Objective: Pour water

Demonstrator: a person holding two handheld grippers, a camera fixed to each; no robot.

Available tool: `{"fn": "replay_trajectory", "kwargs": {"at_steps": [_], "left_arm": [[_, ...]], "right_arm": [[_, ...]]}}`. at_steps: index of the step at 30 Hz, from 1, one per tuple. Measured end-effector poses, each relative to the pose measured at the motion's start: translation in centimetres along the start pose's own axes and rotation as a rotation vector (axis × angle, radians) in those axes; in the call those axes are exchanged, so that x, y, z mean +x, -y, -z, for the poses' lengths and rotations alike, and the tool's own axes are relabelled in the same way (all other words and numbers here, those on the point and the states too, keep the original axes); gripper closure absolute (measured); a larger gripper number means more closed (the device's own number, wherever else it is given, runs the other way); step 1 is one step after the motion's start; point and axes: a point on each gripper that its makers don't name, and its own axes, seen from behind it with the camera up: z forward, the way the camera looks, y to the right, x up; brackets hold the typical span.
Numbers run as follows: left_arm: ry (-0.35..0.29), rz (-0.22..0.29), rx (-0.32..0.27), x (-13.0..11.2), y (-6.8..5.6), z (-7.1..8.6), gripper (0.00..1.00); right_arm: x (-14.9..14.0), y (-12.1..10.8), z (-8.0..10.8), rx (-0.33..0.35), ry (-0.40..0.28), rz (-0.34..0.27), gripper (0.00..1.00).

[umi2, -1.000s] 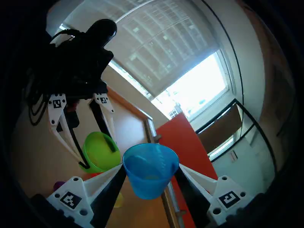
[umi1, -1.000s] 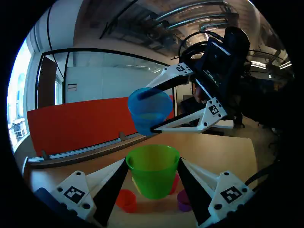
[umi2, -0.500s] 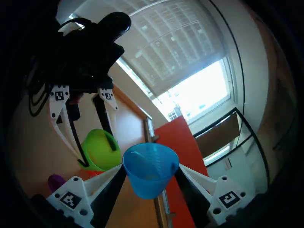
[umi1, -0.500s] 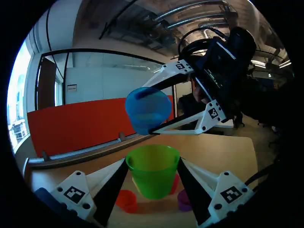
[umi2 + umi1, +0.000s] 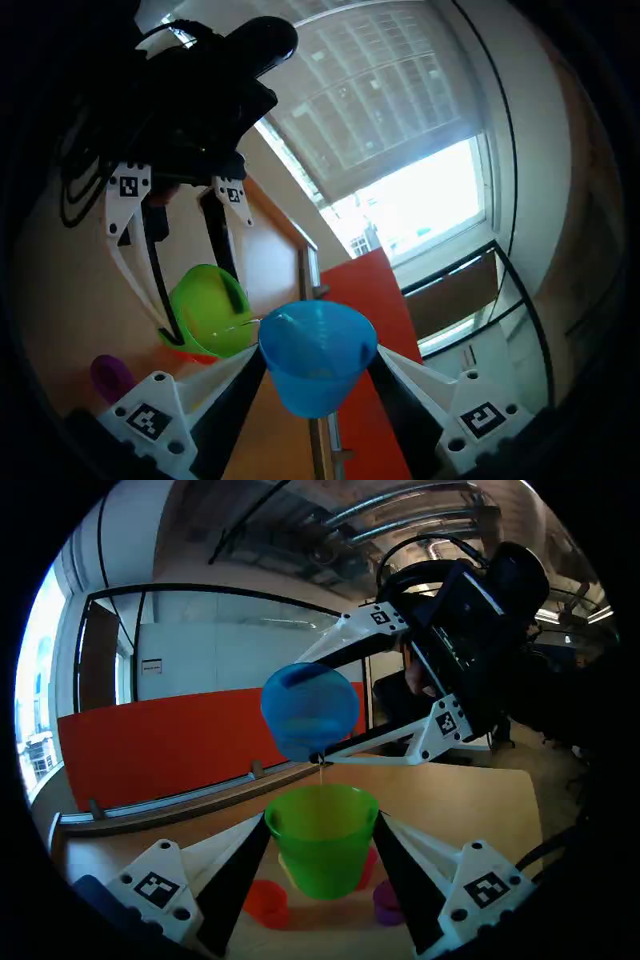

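Light wooden table (image 5: pixel 464 800) underneath, office space beyond. In the left gripper view, at 6 o'clock: left gripper (image 5: pixel 320 824) pinching the green cup (image 5: pixel 322 852), one finger pressed on each side, cup upright, mouth up. Low beside the green cup, on the table: small red cup (image 5: pixel 268 902) at 7 o'clock, small purple cup (image 5: pixel 386 902) at 5 o'clock. Directly above the green rim, toward 12 o'clock: thin stream of water (image 5: pixel 321 772) falling into the green cup. At the top of the stream: blue cup (image 5: pixel 308 708), tipped toward the green cup, clamped between both fingers of the right gripper (image 5: pixel 318 352). In the right gripper view: blue cup at 6 o'clock, green cup at 8 o'clock. Farther back: orange wall panel (image 5: pixel 160 744) at 9 o'clock, glass partition (image 5: pixel 240 648) above it, ceiling pipes (image 5: pixel 400 512) at 12 o'clock
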Motion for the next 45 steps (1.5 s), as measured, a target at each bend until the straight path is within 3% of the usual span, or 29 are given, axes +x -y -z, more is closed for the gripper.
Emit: {"fn": "replay_trajectory", "kwargs": {"at_steps": [45], "left_arm": [[-0.003, -0.009, -0.005, 0.11, -0.4, -0.05, 0.12]], "right_arm": [[0.9, -0.89, 0.09, -0.03, -0.009, 0.124, 0.11]]}}
